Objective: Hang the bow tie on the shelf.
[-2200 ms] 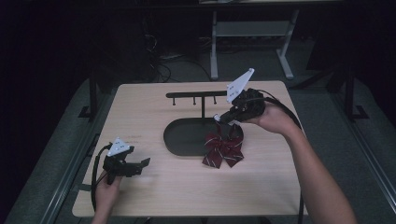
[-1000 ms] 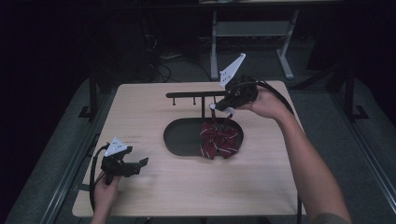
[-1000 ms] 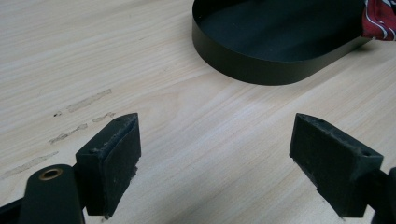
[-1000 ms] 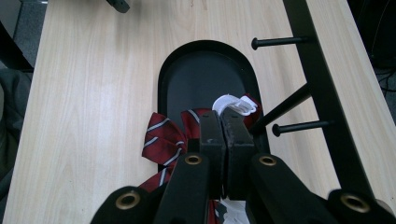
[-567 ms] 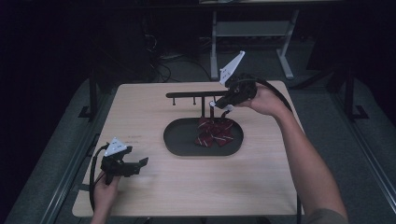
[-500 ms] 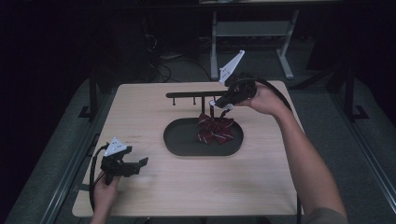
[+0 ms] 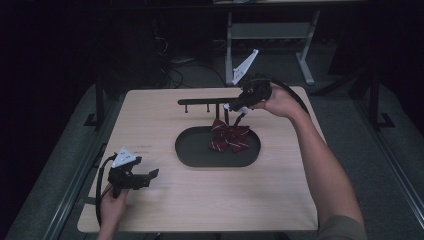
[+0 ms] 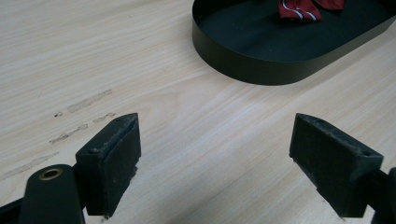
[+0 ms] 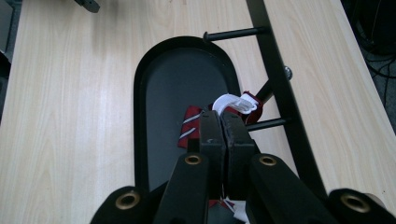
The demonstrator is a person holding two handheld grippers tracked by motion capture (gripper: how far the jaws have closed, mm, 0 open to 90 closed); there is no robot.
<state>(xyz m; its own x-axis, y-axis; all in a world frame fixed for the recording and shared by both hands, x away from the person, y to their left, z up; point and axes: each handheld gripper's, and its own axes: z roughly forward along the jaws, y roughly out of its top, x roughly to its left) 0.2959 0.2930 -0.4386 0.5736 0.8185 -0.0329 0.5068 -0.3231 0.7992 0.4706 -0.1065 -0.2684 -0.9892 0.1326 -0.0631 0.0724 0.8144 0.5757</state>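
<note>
bow tie — now higher, nearer rack

Dark red striped bow tie over the black oval tray
It hangs by its white strap, beside a rack peg.

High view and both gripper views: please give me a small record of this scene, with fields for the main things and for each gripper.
table: light wood
tray: black oval, on the table
rack: black bar with pegs, standing over the tray's far side
bow tie: dark red with white stripes, hanging over the tray, white strap by a peg
right gripper: jaws shut on the bow tie's strap, close to the rack
left gripper: jaws open, holding nothing, low over the near left of the table
</note>
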